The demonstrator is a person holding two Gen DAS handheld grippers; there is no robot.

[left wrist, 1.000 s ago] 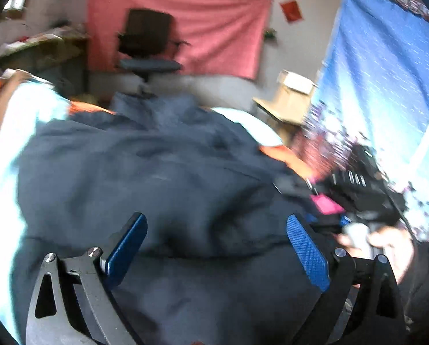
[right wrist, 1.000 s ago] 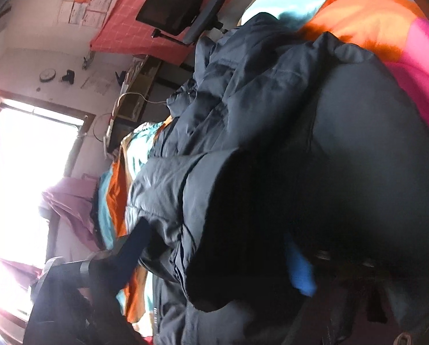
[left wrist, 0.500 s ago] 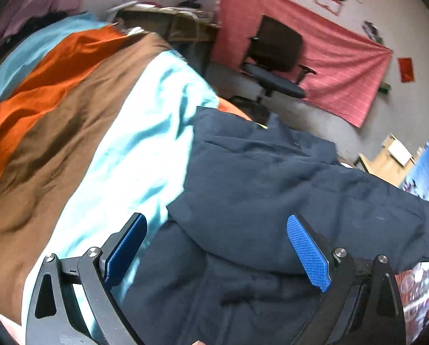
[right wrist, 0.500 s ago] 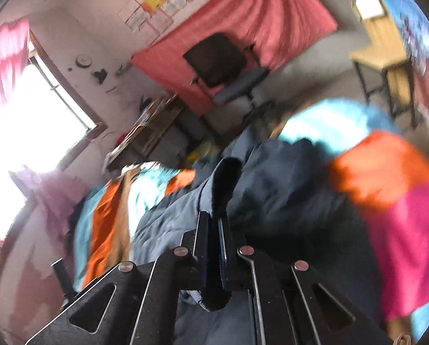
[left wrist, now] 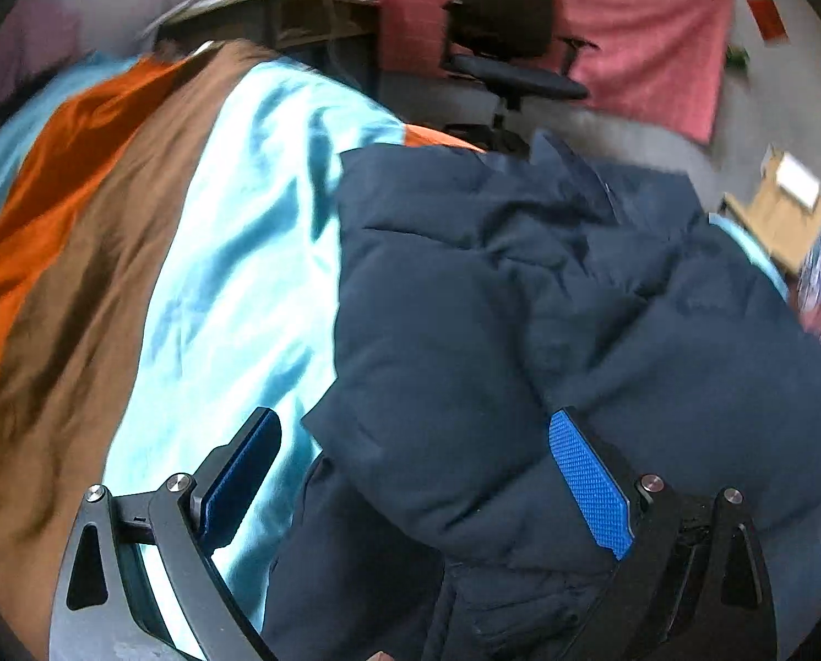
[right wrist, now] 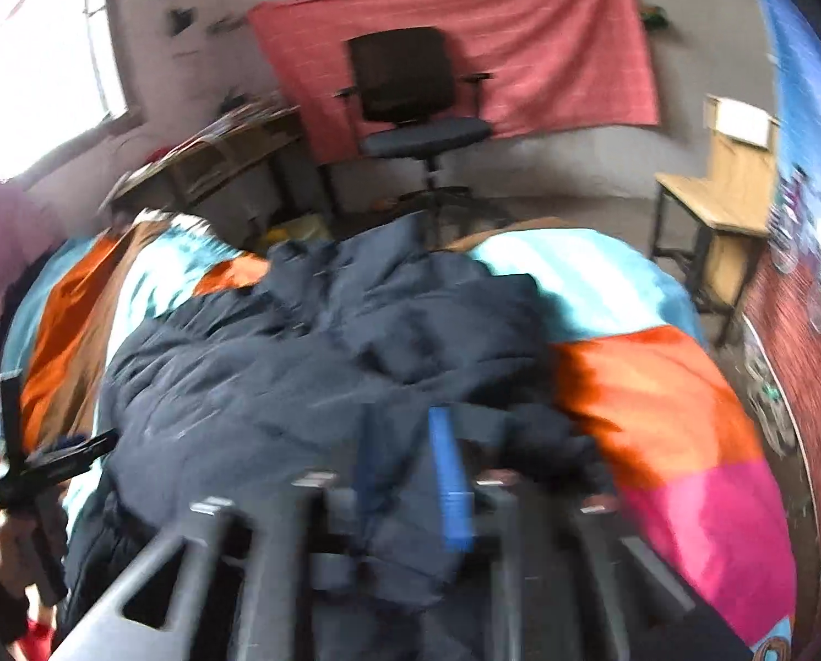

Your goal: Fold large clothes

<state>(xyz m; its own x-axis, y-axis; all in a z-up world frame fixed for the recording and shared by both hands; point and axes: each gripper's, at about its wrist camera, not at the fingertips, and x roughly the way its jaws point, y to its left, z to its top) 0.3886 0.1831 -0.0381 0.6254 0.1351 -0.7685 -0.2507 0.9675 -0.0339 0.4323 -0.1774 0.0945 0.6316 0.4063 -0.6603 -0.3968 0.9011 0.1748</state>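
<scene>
A large navy padded jacket [left wrist: 520,303] lies rumpled on a bed with a striped bedspread [left wrist: 234,248] of orange, brown and light blue. My left gripper [left wrist: 416,479] is open just above the jacket's left edge. A thick fold lies between its blue pads [left wrist: 586,485], which do not press on it. In the right wrist view the jacket [right wrist: 300,374] fills the middle of the bed. My right gripper [right wrist: 404,473] is blurred and hovers over its near part. Its jaws are opening, with navy fabric showing in the gap and no grip on it. The left gripper [right wrist: 41,473] shows at the far left in a hand.
A black office chair [right wrist: 416,104] stands past the bed's far end before a red cloth [right wrist: 520,38] on the wall. A cluttered desk [right wrist: 217,160] is at the far left under a bright window. A wooden chair [right wrist: 724,187] and a blue patterned hanging [right wrist: 806,176] are on the right.
My right gripper was shut on a fold of the jacket half a second ago; now its jaws stand apart and it has risen and rolled. My left gripper swung left and sank towards the jacket's edge.
</scene>
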